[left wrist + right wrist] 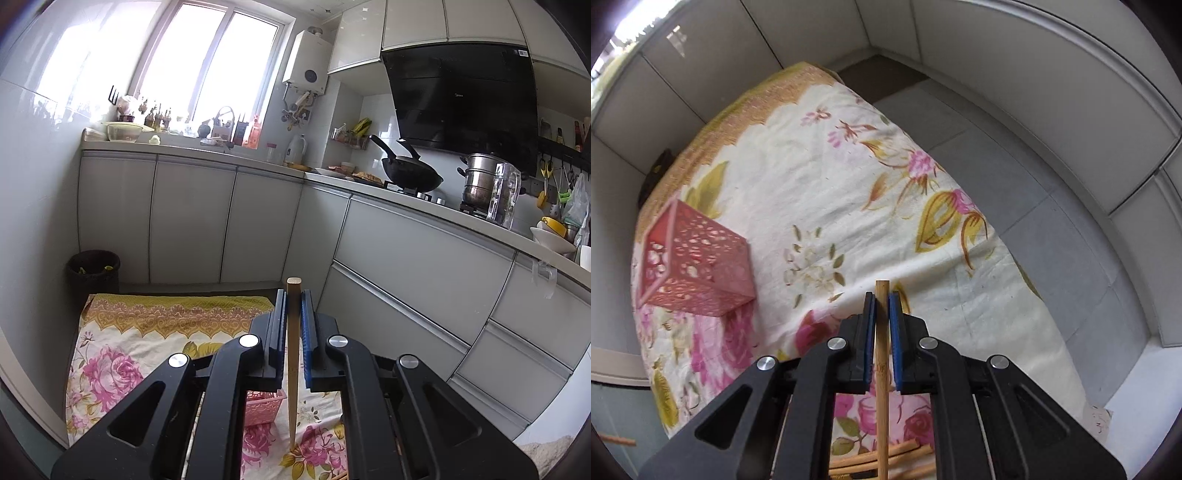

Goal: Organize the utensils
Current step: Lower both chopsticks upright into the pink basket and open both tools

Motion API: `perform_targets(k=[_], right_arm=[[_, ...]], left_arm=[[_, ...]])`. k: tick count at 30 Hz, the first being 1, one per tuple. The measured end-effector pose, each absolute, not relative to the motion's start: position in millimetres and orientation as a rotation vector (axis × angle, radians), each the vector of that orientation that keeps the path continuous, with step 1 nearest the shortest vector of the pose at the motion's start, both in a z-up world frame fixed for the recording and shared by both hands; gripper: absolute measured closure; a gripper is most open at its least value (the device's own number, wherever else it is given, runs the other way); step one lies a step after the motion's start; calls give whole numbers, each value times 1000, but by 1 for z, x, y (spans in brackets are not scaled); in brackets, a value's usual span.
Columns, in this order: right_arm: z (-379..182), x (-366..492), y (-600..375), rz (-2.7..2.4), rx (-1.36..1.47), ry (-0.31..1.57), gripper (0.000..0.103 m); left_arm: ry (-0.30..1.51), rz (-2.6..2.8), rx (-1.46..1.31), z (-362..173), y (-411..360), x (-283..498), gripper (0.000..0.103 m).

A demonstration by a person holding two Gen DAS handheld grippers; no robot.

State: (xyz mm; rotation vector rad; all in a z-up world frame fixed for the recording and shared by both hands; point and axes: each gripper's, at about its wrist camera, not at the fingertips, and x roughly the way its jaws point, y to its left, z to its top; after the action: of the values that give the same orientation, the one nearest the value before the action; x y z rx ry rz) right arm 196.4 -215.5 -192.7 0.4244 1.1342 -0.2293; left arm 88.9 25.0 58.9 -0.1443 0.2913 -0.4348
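Closest to the right wrist camera, the right hand-held gripper is clamped on a single bamboo chopstick, the blue pads pressing its shaft from both sides, with the blunt end poking out just past the fingertips. Beneath it, at the bottom edge of that view, a loose pile of chopsticks lies on the floral cloth, so more remain to be sorted. The left hand-held gripper is likewise closed on its own chopstick, which runs down between the pads with its thin tip hanging just above the cloth.

Farther out, the pink perforated basket stands upright on the cloth, to the left and well apart from the right gripper; in the left wrist view only a corner of it shows under the gripper's frame. It looks empty from here, though its inside is only partly visible.

Judging by this, the step in hand is pickup: each gripper has one stick and neither has been delivered. The next move calls for carrying a stick over the basket's open top, tilting it tip-down, and only then letting go, so it drops inside rather than glancing off the rim.

Beyond the cloth are grey cabinet doors, and the kitchen counter with a wok.
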Motion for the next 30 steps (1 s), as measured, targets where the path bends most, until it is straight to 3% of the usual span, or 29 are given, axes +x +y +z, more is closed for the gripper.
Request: perform_targets(k=[7, 22, 30], right_arm=[[-115, 140, -201, -102, 360, 893, 95], [20, 107, -209, 39, 366, 397, 95], [47, 131, -225, 60, 412, 272, 95]], left_arm=[[287, -408, -170, 64, 23, 94, 96], [238, -300, -147, 73, -4, 142, 96], [232, -218, -106, 60, -12, 182, 96]])
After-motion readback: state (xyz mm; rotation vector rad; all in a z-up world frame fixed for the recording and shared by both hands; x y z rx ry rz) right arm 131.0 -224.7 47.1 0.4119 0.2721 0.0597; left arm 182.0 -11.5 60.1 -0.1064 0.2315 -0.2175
